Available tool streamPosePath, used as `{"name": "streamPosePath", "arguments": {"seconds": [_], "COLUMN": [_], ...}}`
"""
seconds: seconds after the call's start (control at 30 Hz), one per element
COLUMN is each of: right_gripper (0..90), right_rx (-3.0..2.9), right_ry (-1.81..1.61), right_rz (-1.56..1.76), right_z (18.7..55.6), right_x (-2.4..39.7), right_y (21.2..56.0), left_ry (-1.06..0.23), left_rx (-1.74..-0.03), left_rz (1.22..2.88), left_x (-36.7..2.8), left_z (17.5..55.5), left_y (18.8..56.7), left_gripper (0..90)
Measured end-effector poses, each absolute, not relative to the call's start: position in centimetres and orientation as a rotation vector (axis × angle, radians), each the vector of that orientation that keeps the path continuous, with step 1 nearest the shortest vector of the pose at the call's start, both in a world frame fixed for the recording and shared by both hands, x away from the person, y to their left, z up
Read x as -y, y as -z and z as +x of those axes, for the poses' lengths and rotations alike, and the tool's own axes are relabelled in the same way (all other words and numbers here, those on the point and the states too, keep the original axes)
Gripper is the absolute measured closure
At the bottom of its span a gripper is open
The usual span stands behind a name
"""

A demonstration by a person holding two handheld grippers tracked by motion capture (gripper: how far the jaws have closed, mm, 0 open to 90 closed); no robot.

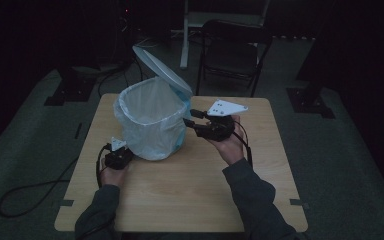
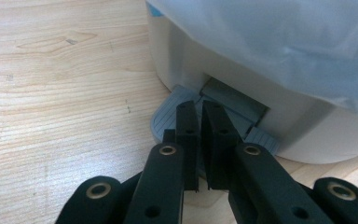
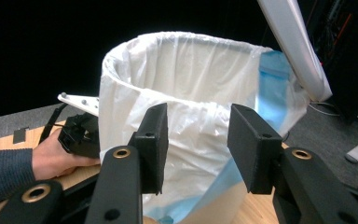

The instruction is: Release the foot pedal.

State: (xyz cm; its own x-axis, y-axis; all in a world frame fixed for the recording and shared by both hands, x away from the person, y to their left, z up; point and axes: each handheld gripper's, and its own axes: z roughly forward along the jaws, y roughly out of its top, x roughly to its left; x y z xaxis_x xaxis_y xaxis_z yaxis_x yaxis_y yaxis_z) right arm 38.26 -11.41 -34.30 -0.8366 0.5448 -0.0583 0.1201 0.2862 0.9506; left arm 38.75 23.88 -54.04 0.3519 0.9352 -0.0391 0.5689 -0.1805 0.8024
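The left claw, pressed together, sits on the grey pedal at the bin's foot. The right claw, spread, faces the white liner; the raised lid stands beyond, all on the bench.

table: pale matt wood grain | bin liner: thin translucent plastic | pedal: ribbed grey plastic

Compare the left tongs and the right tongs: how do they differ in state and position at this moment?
The left tongs are shut, jaws nearly touching, while the right tongs are open with a wide gap. The left tongs sit low, on the grey pedal at the base of the bin; the right tongs are raised beside the white bag, near its rim. The left tongs press a part; the right grip nothing. Both have black jaws and point at the bin.
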Motion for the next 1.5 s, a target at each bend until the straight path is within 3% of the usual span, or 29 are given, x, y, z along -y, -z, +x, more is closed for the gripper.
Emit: {"name": "streamPosePath", "arguments": {"seconds": [0.53,0.77,1.5], "right_gripper": [56.7,56.4,53.3], "right_rx": [-2.186,-2.189,-2.221], "right_ry": [-1.549,-1.539,-1.414], "right_rz": [0.647,0.663,0.796], "right_z": [38.4,38.4,38.7], "right_x": [12.9,13.3,16.3], "right_y": [35.1,35.6,39.9], "left_ry": [-0.607,-0.603,-0.583], "left_rx": [-1.283,-1.298,-1.305], "left_rz": [1.785,1.793,1.772], "left_x": [-24.8,-25.2,-25.8], "left_z": [38.1,37.8,37.7], "left_y": [53.1,53.0,53.1], "left_gripper": [82.3,76.1,69.1]}}
